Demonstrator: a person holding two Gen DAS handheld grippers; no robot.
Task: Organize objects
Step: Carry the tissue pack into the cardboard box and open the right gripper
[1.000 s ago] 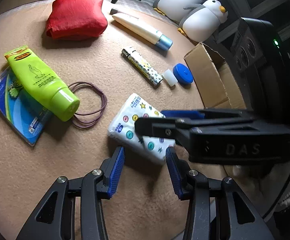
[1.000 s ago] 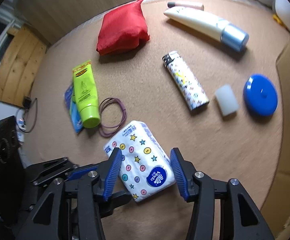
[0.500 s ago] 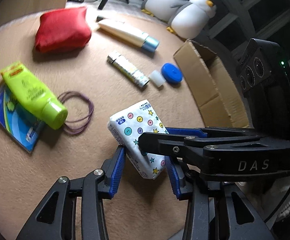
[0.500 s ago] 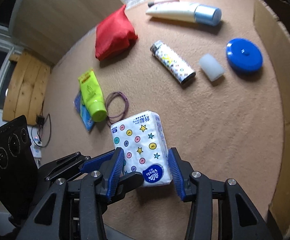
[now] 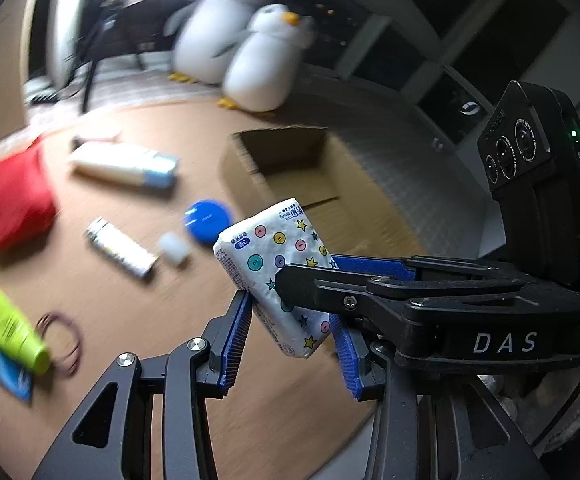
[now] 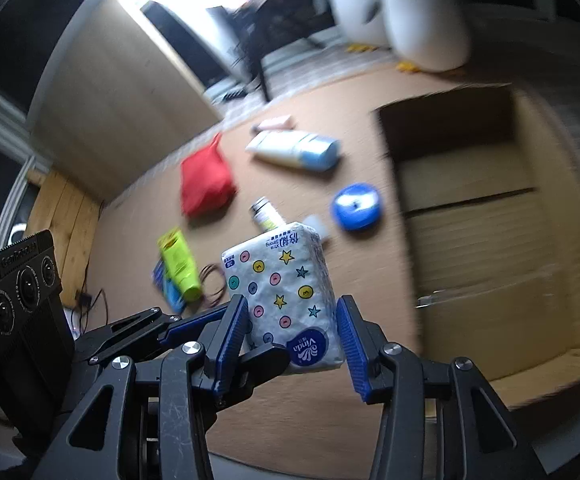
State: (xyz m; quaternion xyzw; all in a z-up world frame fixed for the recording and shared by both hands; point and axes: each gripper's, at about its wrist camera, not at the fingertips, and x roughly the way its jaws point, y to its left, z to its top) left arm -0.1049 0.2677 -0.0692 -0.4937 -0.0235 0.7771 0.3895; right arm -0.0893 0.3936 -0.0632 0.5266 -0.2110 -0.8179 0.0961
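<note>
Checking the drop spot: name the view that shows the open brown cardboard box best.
Right wrist view: the open brown cardboard box shows its walls and most of its floor. The left wrist view shows it smaller, its near end hidden behind the star-patterned tissue pack.

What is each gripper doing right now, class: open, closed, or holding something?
Left gripper: closed on the tissue pack, lifted off the table.
Right gripper: closed on the same tissue pack, fingers at its sides.

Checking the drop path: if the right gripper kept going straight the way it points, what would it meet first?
Probably the blue disc on the mat, just short of the box; depth is unclear. The tissue pack rides along in the right gripper.
</note>
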